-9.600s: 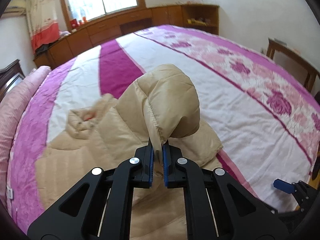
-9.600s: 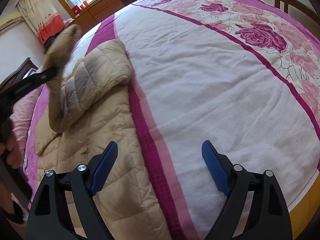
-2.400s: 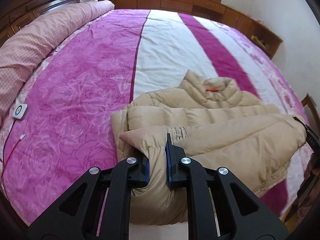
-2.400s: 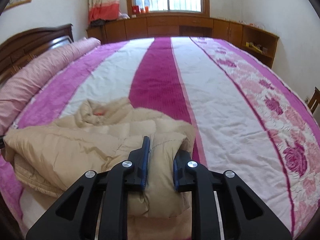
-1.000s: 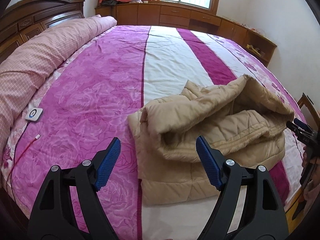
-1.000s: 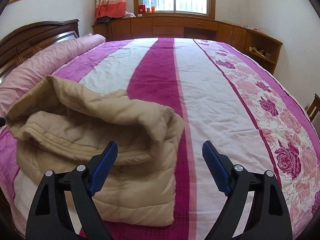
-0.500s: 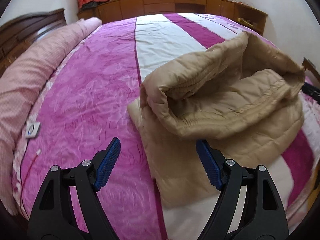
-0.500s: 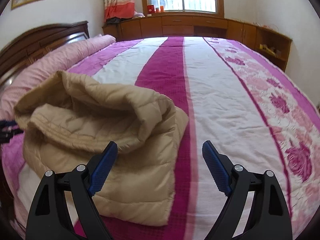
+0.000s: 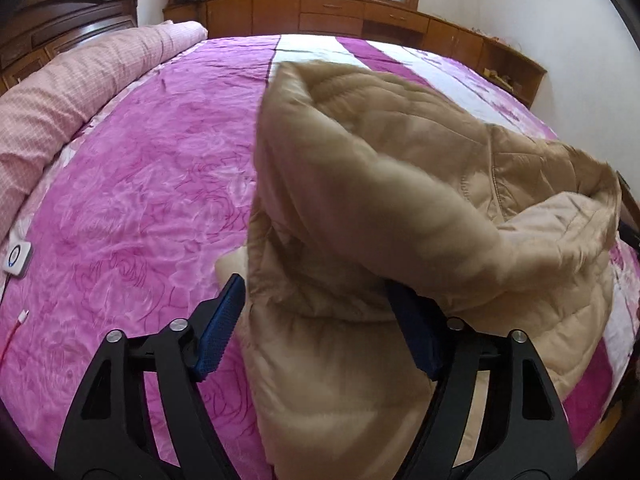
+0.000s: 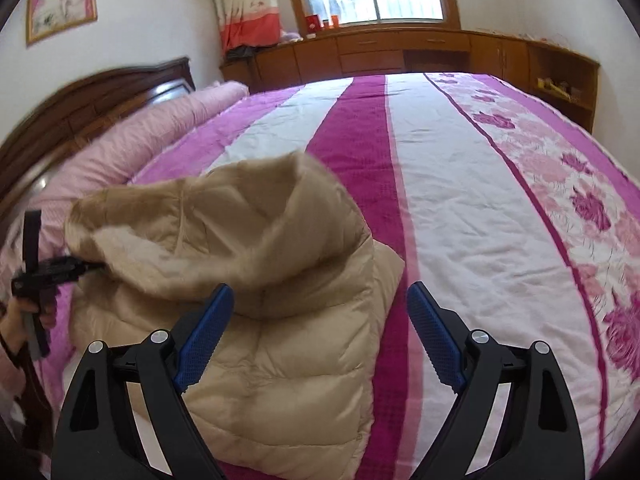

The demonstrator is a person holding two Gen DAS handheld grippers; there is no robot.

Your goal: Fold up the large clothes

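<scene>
Both grippers spread around one puffy tan jacket (image 9: 400,200).
Left gripper (image 9: 320,332) straddled the bulging fold; right gripper (image 10: 320,332) stood wide. Springy padding risked unrolling if pinched shallowly.

Beige quilted puffer jacket (image 9: 400,208) lies loosely folded on the bed, upper layer bulging and raised off the lower one, fold uneven, edges not aligned.

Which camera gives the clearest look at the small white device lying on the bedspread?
The left wrist view. The white device lies on the purple bedspread at the frame's left edge, with a cable end nearby. The right wrist view does not show it at all; there the tan jacket and the left gripper fill that side.
</scene>
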